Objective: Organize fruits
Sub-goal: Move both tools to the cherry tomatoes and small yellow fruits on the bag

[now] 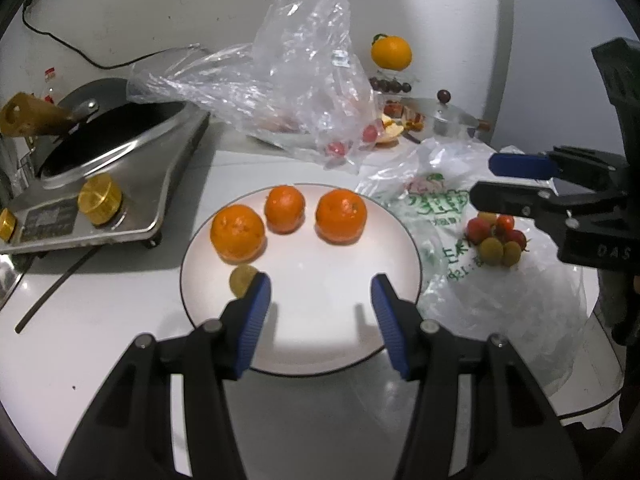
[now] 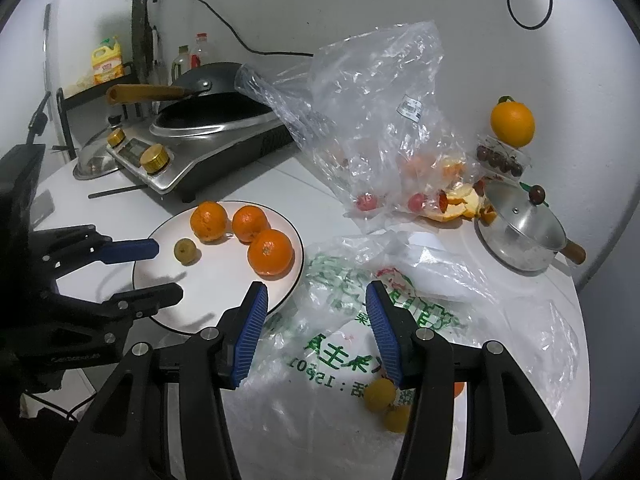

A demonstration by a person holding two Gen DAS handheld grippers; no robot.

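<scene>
A white plate (image 1: 320,344) (image 2: 208,304) holds three tangerines (image 1: 340,216) (image 2: 270,252) and one small yellow-green fruit (image 1: 242,278) (image 2: 186,250). My left gripper (image 1: 320,292) hovers open over the plate's near half, nothing between its blue pads; in the right wrist view it shows at the left (image 2: 168,270). A heap of small red and yellow fruits (image 1: 496,238) lies on a printed plastic bag (image 1: 448,216) (image 2: 332,340) right of the plate. My right gripper (image 2: 316,300) hangs open above that bag, with yellow fruits (image 2: 380,394) just under its right finger, and it enters the left wrist view from the right (image 1: 486,182).
A crumpled clear bag (image 1: 296,92) (image 2: 372,132) with red fruits stands behind the plate. A wok on an induction cooker (image 1: 92,184) (image 2: 200,144) sits at the left. An orange (image 1: 391,53) (image 2: 513,123), a box of dark fruits, peels and a lidded pot (image 2: 524,228) are at the back right.
</scene>
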